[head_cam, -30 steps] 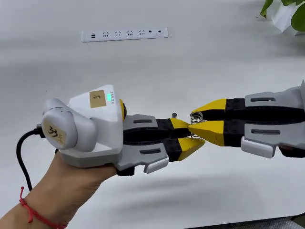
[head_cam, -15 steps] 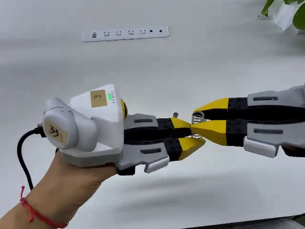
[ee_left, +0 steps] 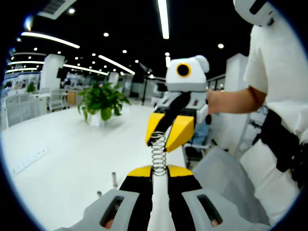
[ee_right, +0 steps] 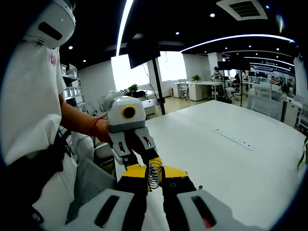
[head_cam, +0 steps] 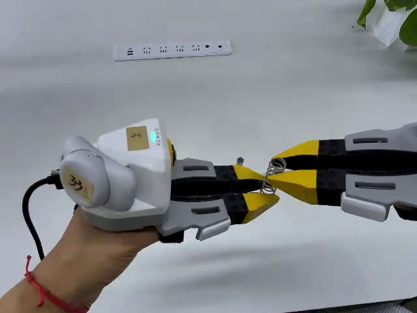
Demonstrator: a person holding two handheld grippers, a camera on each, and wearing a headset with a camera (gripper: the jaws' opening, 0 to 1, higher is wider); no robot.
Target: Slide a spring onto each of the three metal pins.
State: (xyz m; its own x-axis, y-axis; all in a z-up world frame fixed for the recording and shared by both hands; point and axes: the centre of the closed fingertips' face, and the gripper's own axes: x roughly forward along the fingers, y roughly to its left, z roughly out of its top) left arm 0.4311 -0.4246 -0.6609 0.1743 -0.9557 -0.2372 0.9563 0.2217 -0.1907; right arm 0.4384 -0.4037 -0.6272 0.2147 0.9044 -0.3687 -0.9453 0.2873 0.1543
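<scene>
White workbench (head_cam: 293, 98) spreads beneath both grippers. Nearest, the left gripper (ee_left: 159, 170) has its jaws closed on one end of the spring (ee_left: 158, 153). The right gripper (ee_right: 154, 172) pinches the other end. Beyond, a metal pin (head_cam: 240, 160) stands upright, then a power strip (head_cam: 172, 49).

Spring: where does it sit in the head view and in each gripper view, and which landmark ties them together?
Head view: spring right of centre, where the yellow jaw tips meet.
Left gripper view: spring at centre, rising from that view's own jaws.
Right gripper view: spring low at centre, between its own jaws.
Shared landmark: the white power strip.
</scene>
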